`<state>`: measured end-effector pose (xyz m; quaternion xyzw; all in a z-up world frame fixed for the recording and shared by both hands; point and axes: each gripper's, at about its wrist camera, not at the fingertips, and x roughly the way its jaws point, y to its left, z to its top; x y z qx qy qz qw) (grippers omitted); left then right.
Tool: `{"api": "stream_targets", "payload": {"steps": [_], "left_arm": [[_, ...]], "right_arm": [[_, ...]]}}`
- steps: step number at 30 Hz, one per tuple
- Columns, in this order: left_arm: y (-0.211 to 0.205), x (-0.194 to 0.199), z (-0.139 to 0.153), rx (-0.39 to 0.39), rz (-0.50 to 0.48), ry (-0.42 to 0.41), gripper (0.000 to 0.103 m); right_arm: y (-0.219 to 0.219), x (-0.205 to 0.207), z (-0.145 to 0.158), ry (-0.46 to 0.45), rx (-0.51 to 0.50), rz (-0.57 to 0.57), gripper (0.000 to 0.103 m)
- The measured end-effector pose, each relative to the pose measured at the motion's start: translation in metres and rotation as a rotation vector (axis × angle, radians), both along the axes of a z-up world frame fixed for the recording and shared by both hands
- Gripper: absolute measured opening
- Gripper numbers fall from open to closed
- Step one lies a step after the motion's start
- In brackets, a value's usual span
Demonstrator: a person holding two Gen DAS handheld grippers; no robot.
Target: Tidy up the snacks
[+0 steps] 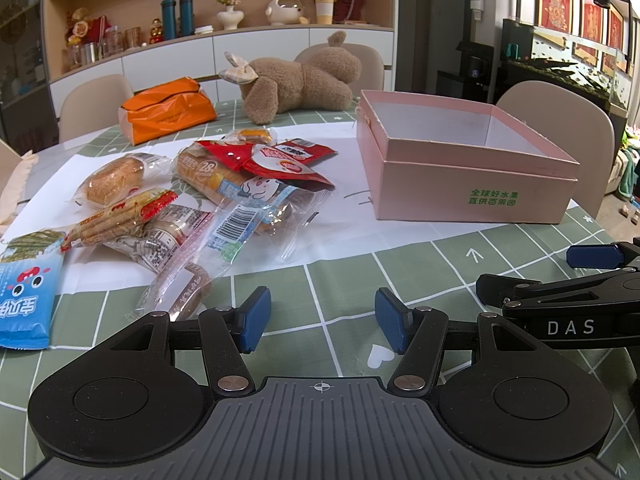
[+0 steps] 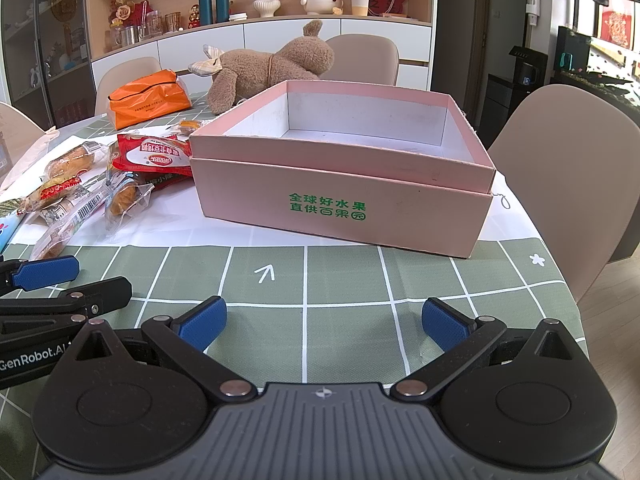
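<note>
A heap of wrapped snacks [image 1: 192,204] lies on white paper at the left: a bread bun [image 1: 114,180], red packets [image 1: 280,160], a blue packet [image 1: 24,292] and clear-wrapped cakes. In the right wrist view the snacks [image 2: 100,184] sit left of the pink box [image 2: 340,184], which is open with nothing inside. The same pink box [image 1: 464,168] stands at right in the left wrist view. My left gripper [image 1: 320,322] hovers open over the green cloth, near the heap's front edge. My right gripper [image 2: 324,324] is open in front of the box, holding nothing.
A brown plush toy [image 1: 300,80] and an orange bag [image 1: 168,110] lie at the table's far side. Beige chairs [image 2: 560,176] surround the table. The green checked tablecloth [image 2: 344,276] covers the near part. Shelves with ornaments line the back wall.
</note>
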<state>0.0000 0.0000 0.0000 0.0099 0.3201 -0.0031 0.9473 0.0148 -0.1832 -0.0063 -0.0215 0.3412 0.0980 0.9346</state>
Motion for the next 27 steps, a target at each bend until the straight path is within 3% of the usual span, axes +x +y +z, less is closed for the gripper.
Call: {"api": "stream_targets", "payload": {"steps": [27], "left_arm": [[0.0044,0.0042,0.0095,-0.001,0.000,0.001,0.064]], "right_arm": [[-0.0006,-0.0002,0.0000,0.000,0.000,0.000,0.103]]}}
